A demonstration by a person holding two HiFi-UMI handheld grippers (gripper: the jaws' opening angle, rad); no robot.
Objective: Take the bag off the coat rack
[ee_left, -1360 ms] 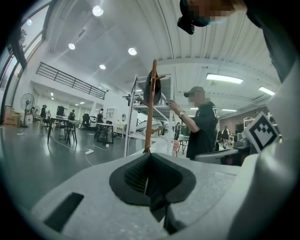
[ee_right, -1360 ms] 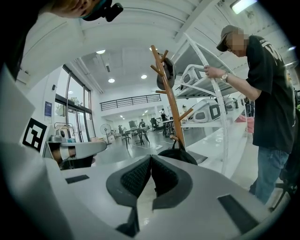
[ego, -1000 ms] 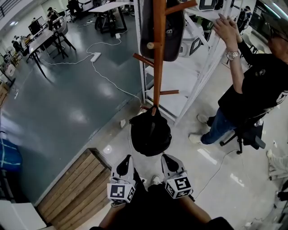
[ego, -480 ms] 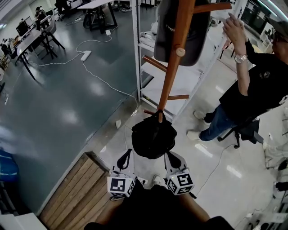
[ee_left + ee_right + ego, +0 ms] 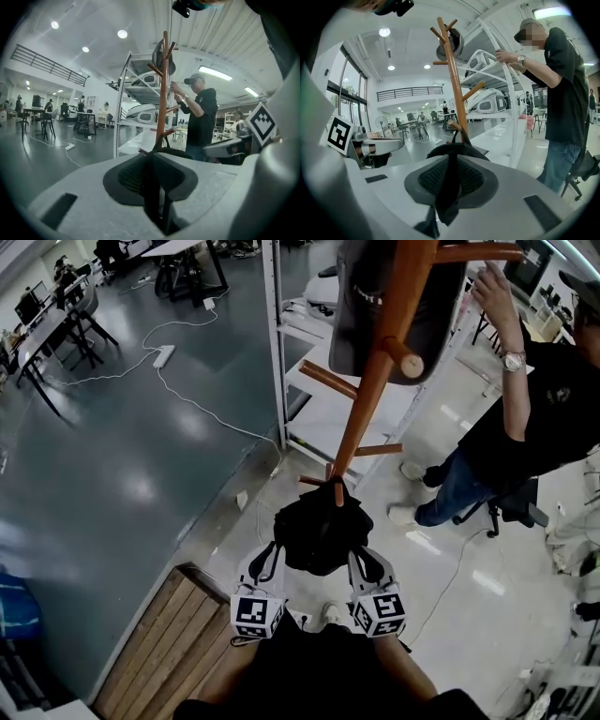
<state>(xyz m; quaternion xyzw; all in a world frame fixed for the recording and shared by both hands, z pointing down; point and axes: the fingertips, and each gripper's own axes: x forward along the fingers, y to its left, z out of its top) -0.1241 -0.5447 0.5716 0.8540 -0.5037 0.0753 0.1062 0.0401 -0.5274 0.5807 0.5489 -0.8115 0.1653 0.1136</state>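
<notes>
A black bag [image 5: 319,526] hangs by its strap from a low peg of the wooden coat rack [image 5: 375,381]. My left gripper [image 5: 272,554] is at the bag's lower left edge. Its jaws are opening and stand only slightly parted, with nothing between them. My right gripper [image 5: 367,559] is at the bag's lower right edge, shut and empty. In the left gripper view the bag [image 5: 176,152] shows just past the fingertips, below the rack [image 5: 164,93]. In the right gripper view the bag [image 5: 457,150] lies straight ahead at the foot of the rack [image 5: 452,70].
A second dark item [image 5: 394,306] hangs high on the rack. A person [image 5: 534,418] stands at the right, reaching into white metal shelving [image 5: 279,352] behind the rack. An office chair [image 5: 520,512] is beside them. A wooden platform [image 5: 178,634] lies at lower left, a cable [image 5: 187,395] on the grey floor.
Both grippers have moved up from below the bag to its lower sides. The head view has shifted closer to the rack.
</notes>
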